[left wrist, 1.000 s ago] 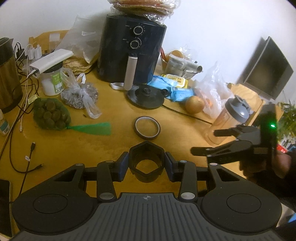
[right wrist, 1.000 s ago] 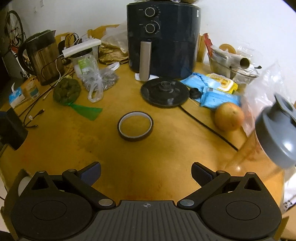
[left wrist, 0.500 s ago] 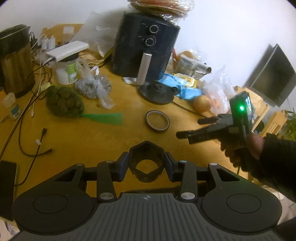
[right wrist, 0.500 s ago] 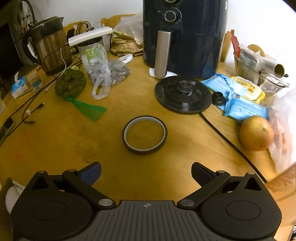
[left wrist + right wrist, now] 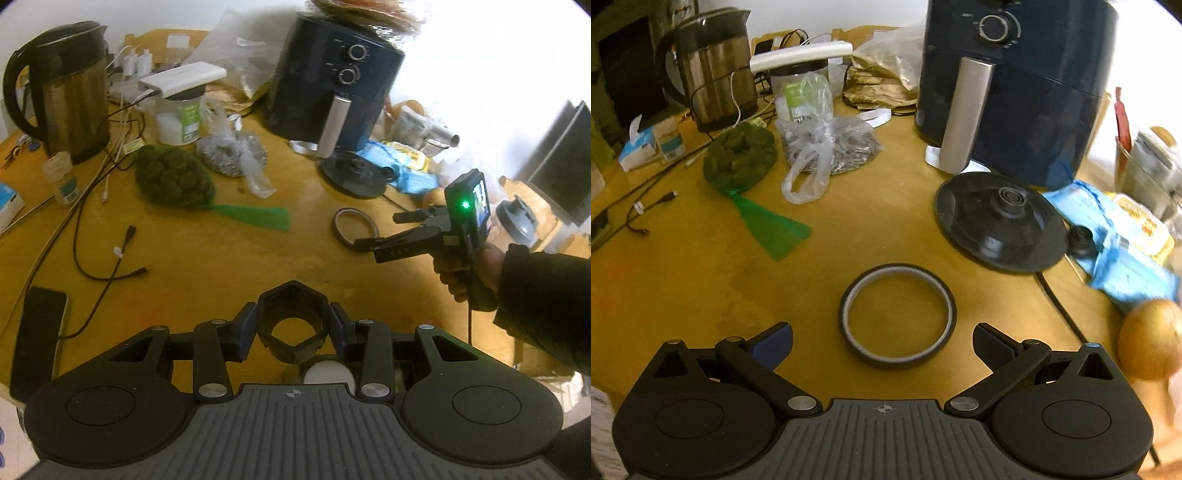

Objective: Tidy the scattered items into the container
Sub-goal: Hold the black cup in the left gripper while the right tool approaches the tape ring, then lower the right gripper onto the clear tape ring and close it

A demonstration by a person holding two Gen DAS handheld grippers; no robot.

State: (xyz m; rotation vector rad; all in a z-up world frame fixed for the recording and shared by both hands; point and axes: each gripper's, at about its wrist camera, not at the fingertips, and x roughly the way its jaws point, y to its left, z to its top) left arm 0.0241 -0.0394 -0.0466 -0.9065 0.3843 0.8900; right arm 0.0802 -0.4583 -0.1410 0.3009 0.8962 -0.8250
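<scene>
Kettle (image 5: 713,66) at ten o'clock, netted green bag (image 5: 738,155) beside. Left gripper (image 5: 292,325) clamped narrow on black hexagonal holder (image 5: 292,328). Tape ring (image 5: 898,314) flat on table (image 5: 701,280), dead centre, just ahead between wide-spread right gripper (image 5: 882,341) fingers, untouched. Air fryer (image 5: 1015,92) at one o'clock.

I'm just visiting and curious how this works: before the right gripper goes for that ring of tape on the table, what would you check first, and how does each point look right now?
1. Right gripper open wide enough for the tape ring: ok, jaws stand apart, nothing between them.
2. Ring lined up ahead of the jaws: ok, roughly centred.
3. Space around the ring free: ok, the kettle base and green net bag lie apart from it.
4. Left gripper keeps its hexagonal holder: ok, pads press its sides.
5. Container within reach: cannot tell.
</scene>
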